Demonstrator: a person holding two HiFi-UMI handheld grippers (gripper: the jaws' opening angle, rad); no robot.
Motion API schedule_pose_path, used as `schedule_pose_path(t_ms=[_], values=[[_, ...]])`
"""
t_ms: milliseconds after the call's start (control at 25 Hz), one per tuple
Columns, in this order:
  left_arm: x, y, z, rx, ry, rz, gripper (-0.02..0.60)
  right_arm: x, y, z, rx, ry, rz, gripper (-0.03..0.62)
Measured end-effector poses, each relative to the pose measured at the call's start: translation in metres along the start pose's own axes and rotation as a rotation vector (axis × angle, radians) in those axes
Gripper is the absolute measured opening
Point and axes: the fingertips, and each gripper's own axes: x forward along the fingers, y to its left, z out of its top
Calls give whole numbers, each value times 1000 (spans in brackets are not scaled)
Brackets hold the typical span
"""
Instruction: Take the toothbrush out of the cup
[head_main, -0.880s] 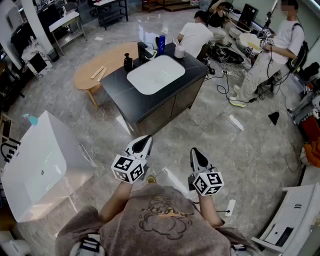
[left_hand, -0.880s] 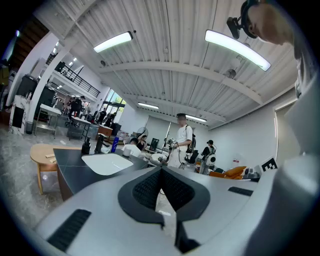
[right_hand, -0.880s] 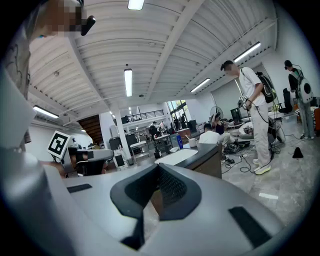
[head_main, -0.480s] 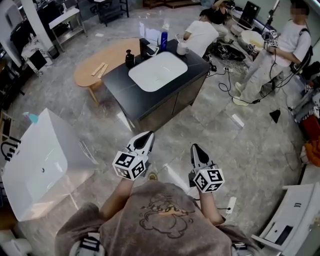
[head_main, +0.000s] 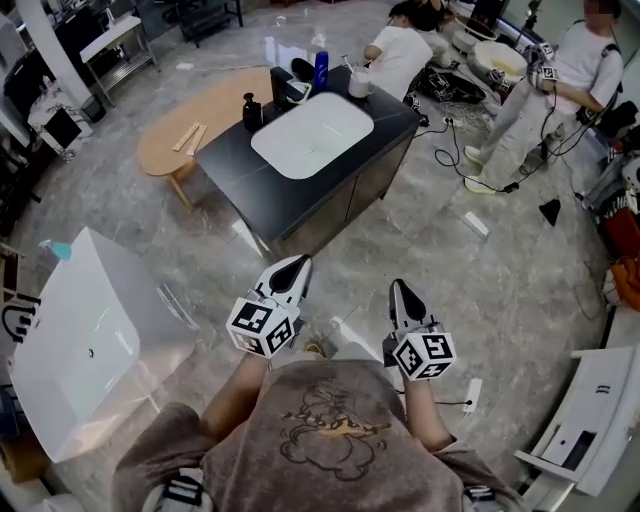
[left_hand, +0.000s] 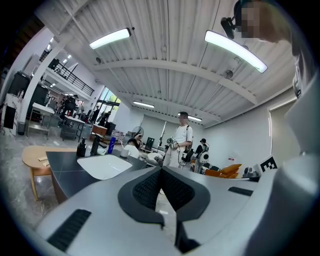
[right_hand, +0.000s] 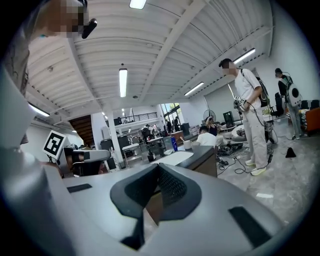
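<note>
A white cup (head_main: 358, 85) with a thin toothbrush (head_main: 348, 66) standing in it sits at the far corner of a black vanity counter (head_main: 260, 185) with a white sink (head_main: 312, 135). My left gripper (head_main: 297, 263) and right gripper (head_main: 399, 287) hang side by side over the floor, well short of the counter. Both are shut with nothing between the jaws. In the left gripper view the cup (left_hand: 124, 153) is small and far off. The right gripper view shows the cup (right_hand: 187, 144) beside a blue bottle (right_hand: 173, 143).
A blue bottle (head_main: 320, 68), a black faucet (head_main: 283, 88) and a dark dispenser (head_main: 249, 110) stand on the counter. A white bathtub (head_main: 70, 340) lies at left, an oval wooden table (head_main: 190, 130) behind the counter. A person crouches (head_main: 400, 55) and another stands (head_main: 540, 100) among floor cables.
The whole scene has slid a little in the head view as I move towards the counter. Both grippers stay shut and side by side.
</note>
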Motion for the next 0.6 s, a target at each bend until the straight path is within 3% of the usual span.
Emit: schedule_pose_path(t_ms=[360,600], values=[[32,27,-1,22,15,-27,20,26,-15,-6,16,-3,-58,5],[69,49,5,27,14,-29,20,66,-30,0,25,-13,-48,5]])
